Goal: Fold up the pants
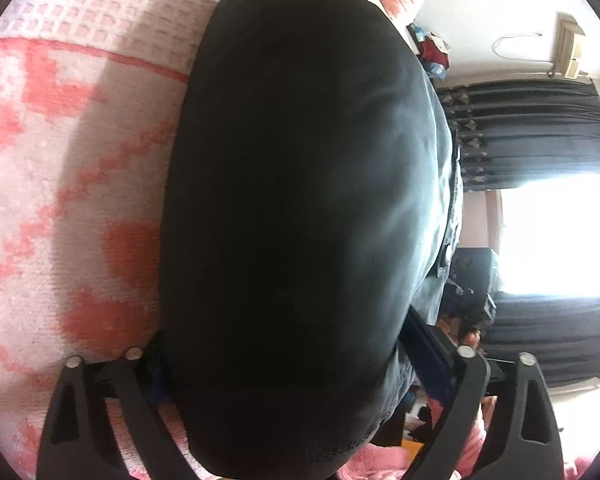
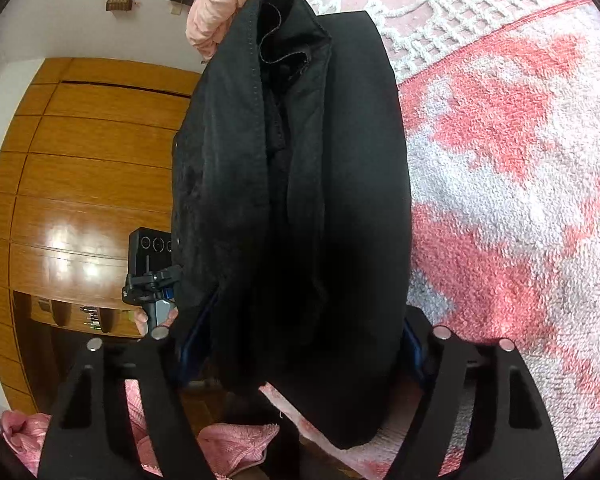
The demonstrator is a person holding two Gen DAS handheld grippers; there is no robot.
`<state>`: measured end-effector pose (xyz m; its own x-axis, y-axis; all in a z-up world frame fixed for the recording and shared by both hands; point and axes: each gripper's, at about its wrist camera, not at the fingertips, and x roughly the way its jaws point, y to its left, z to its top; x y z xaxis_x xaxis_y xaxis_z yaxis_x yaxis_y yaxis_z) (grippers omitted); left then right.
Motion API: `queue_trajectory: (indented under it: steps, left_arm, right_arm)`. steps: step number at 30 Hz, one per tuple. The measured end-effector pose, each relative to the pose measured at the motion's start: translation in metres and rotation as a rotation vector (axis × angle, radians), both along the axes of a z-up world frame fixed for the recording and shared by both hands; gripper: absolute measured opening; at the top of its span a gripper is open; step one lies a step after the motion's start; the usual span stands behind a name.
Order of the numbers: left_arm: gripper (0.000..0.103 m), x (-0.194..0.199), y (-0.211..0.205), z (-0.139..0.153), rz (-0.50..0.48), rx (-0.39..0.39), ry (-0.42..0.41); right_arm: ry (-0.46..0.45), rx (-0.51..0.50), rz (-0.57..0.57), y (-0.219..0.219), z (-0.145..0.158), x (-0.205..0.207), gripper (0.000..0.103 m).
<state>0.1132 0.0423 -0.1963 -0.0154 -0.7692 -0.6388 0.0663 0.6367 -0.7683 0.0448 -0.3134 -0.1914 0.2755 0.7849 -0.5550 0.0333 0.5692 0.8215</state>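
The black fabric pants (image 1: pixel 292 208), folded into a thick bundle, hung above the pink-and-white terry bedspread (image 1: pixel 40 200), clamped between the fingers of the left gripper (image 1: pixel 300 360) and, at their other edge, the right gripper (image 2: pixel 300 340), both moderately spread.

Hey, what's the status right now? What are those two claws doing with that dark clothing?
Left gripper and right gripper: both shut on the black fabric pants. Pants bunched, lifted over the pink-and-white woven bedspread. Nothing in the way.
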Motion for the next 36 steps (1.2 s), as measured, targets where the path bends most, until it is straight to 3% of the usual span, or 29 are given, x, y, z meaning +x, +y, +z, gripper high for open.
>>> queue_trajectory:
  steps: [8, 11, 18, 27, 31, 36]
  left_arm:
    - [0.053, -0.009, 0.009, 0.02, 0.061, 0.01, -0.057]
    - [0.047, -0.012, 0.009, 0.028, 0.072, 0.007, -0.081]
    - [0.039, -0.019, 0.032, 0.039, 0.105, -0.024, -0.14]
    - [0.037, -0.015, 0.048, 0.076, 0.168, -0.091, -0.226]
    - [0.037, -0.006, 0.054, 0.093, 0.181, -0.099, -0.292]
    - [0.037, 0.031, 0.051, 0.11, 0.212, -0.082, -0.374]
  right_arm:
    - [-0.095, -0.05, -0.02, 0.008, 0.021, -0.019, 0.054]
    - [-0.115, -0.054, -0.028, 0.014, 0.027, -0.022, 0.052]
    - [-0.13, -0.069, -0.035, 0.016, 0.036, -0.027, 0.049]
    - [-0.228, -0.162, -0.008, 0.031, 0.081, -0.015, 0.046]
    - [-0.282, -0.203, 0.003, 0.031, 0.103, 0.002, 0.045]
    - [-0.346, -0.227, -0.002, 0.028, 0.126, 0.045, 0.045]
